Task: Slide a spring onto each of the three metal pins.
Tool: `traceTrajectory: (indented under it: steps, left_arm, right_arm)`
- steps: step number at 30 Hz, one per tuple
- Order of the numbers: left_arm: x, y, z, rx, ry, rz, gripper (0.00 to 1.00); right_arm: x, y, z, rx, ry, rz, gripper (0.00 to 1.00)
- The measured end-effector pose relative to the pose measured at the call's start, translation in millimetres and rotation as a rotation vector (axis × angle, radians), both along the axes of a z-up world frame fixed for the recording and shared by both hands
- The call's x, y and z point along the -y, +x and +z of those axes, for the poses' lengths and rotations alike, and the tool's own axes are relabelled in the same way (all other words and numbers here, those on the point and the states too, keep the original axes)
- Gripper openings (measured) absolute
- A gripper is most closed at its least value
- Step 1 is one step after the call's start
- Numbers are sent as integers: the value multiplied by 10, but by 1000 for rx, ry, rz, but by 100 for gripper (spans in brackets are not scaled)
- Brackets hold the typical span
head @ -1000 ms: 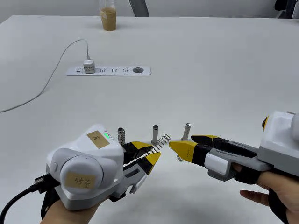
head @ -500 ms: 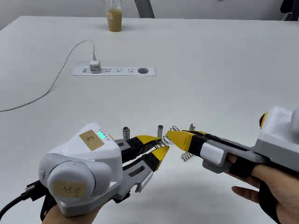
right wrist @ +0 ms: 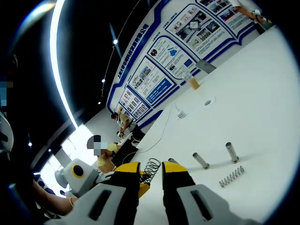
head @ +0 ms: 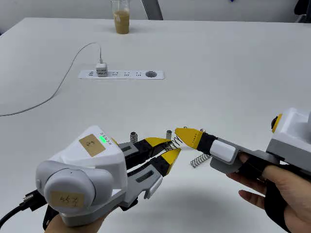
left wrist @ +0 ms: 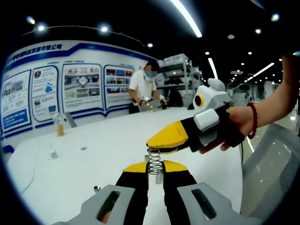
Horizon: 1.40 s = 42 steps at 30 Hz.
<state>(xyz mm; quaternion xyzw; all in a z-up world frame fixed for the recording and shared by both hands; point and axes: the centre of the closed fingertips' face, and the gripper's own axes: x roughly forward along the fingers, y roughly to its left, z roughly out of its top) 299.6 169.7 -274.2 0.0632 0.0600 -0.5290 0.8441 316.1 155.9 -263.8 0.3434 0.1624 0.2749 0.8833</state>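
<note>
We keep the left gripper [head: 171, 148] clenched on the spring [left wrist: 154, 161] low down. This leaves its upper end free for the right gripper [head: 181, 132], whose jaws stand narrowly apart around that end. We cannot tell whether they pinch it. The two-point hold probably steadies the spring for the bare pin [head: 168, 134]. The hold matches the earlier picture, and the second spring [head: 198, 160] lies unmoved.

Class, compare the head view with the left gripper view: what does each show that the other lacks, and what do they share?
Head view: a loose spring lying on the table. Left gripper view: wall posters and a person standing beyond the table. Both: the held spring at the left gripper tips, meeting the right gripper.
</note>
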Motion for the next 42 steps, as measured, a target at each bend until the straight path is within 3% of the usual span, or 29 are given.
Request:
traceTrajectory:
  steps: [2, 4, 9, 22, 32, 42]
  left_arm:
    - [6, -7, -2, -14, -2, -3, 11]
    - [8, -8, 17, 0, -1, -4, 11]
    - [7, -6, 29, -1, 2, -3, 11]
    - [2, -3, -38, -4, 56, 4, 11]
    - [-40, 14, -170, -8, 121, 23, 18]
    - [-111, 5, -342, -46, 178, 43, 24]
  right_arm:
    - [-14, -6, 5, 2, -2, 6, 18]
    - [-26, -13, 7, 2, -3, 13, 16]
    - [-45, -19, 24, 1, 11, 16, 14]
    - [-99, -32, 13, 24, -16, 49, 11]
    - [-89, 5, 2, 66, -80, 54, 11]
    - [-31, 110, -4, 114, -167, 53, 11]
